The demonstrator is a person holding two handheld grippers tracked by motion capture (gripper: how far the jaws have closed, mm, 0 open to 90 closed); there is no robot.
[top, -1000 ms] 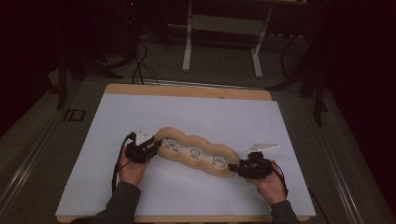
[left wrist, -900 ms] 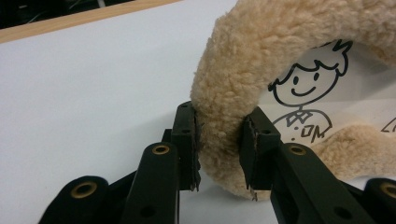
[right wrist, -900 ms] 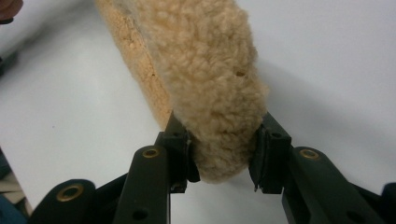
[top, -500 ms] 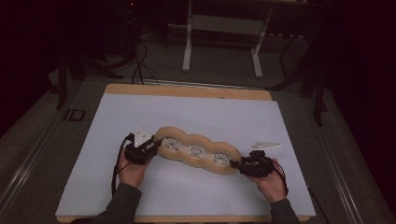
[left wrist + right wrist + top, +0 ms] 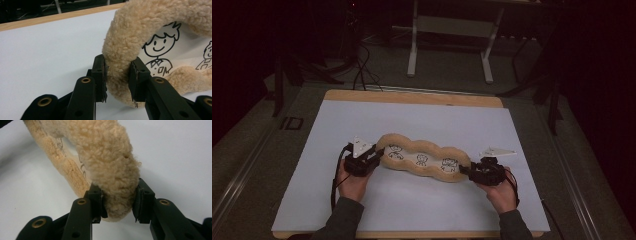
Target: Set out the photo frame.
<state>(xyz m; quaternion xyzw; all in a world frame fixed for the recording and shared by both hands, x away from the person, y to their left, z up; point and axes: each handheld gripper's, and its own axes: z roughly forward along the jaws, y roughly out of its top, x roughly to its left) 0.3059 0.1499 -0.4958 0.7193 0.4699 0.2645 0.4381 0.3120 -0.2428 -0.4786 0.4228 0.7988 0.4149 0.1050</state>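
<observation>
While both tongs clamp opposite ends of the fleecy cushion (image 5: 422,161), it lies stretched across the white worktop (image 5: 452,120), seemingly ready for lifting together. Left tongs (image 5: 117,77) pinch its fuzzy rim beside a cartoon figure (image 5: 158,51). Right tongs (image 5: 119,201) squeeze the other end; its printed face is mostly hidden.

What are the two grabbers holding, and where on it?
Both hold the fluffy tan cushion: the left gripper pinches the furry rim at one end, the right gripper the rim at the other end.
</observation>
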